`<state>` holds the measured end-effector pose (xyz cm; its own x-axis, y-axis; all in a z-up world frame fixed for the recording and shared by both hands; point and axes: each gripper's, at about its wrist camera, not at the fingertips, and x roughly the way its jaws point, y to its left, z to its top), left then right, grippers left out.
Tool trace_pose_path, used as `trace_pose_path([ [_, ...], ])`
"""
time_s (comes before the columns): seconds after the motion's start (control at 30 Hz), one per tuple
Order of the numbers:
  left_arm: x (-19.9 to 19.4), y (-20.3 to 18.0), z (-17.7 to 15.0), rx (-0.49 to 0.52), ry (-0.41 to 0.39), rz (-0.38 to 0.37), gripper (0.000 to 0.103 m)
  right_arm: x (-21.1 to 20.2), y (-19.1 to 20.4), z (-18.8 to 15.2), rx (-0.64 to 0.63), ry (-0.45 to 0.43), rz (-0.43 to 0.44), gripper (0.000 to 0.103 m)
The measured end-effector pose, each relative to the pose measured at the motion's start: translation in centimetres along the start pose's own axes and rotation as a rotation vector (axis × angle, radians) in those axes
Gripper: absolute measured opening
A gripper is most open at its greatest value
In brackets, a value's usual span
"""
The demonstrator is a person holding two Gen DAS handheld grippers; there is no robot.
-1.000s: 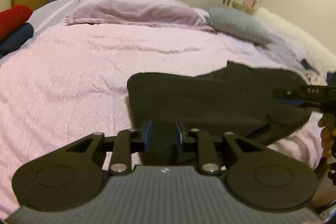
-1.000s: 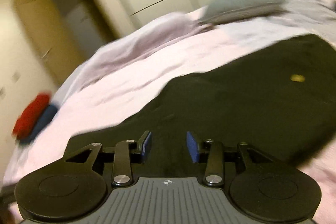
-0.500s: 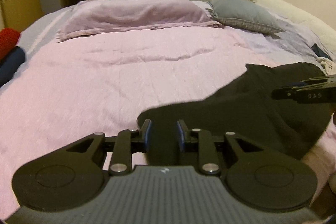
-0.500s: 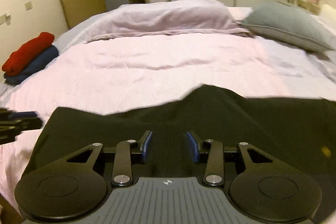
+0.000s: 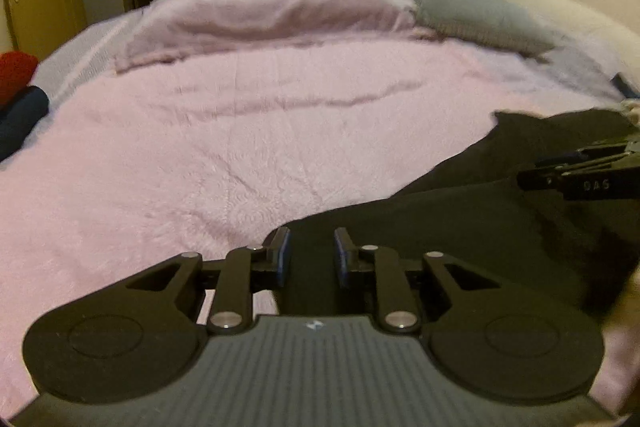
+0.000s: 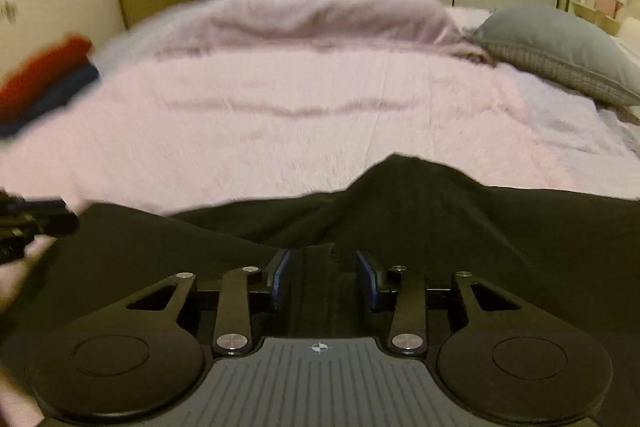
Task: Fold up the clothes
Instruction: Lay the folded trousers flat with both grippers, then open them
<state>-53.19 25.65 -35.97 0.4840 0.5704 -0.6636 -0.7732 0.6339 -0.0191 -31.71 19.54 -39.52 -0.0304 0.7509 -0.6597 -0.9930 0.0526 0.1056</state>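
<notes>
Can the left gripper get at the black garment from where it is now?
Probably yes. The left gripper is already at the near edge of the black garment, jaws apart with dark cloth between them. Nothing lies in the way; a firm hold cannot be confirmed.

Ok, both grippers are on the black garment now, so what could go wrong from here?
The jaws of the left gripper and right gripper look parted with the black garment between them, so a lift may slip off the cloth. The fabric is humped and creased ahead of the right gripper, so a fold could set unevenly. Both views are motion-blurred; hasty moves may drag it across the pink bedspread.
</notes>
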Motion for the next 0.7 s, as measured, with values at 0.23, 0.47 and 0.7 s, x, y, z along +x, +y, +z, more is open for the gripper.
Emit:
trace_pose_path([
  [0.23, -4.5, -2.1, -3.5, -0.085, 0.051, -0.026, 0.02, -5.5, 1.7, -4.4, -0.035, 0.034, 0.05, 0.04],
  [0.47, -5.3, -3.9, -2.8, -0.127, 0.07, 0.057, 0.02, -6.8, 2.4, -6.1, -0.057, 0.064, -0.026, 0.04],
  [0.7, -5.7, -5.8, -3.2, -0.135, 0.139, 0.139, 0.039, -6.5, 1.3, -7.7, 0.016, 0.148, -0.043, 0.04],
])
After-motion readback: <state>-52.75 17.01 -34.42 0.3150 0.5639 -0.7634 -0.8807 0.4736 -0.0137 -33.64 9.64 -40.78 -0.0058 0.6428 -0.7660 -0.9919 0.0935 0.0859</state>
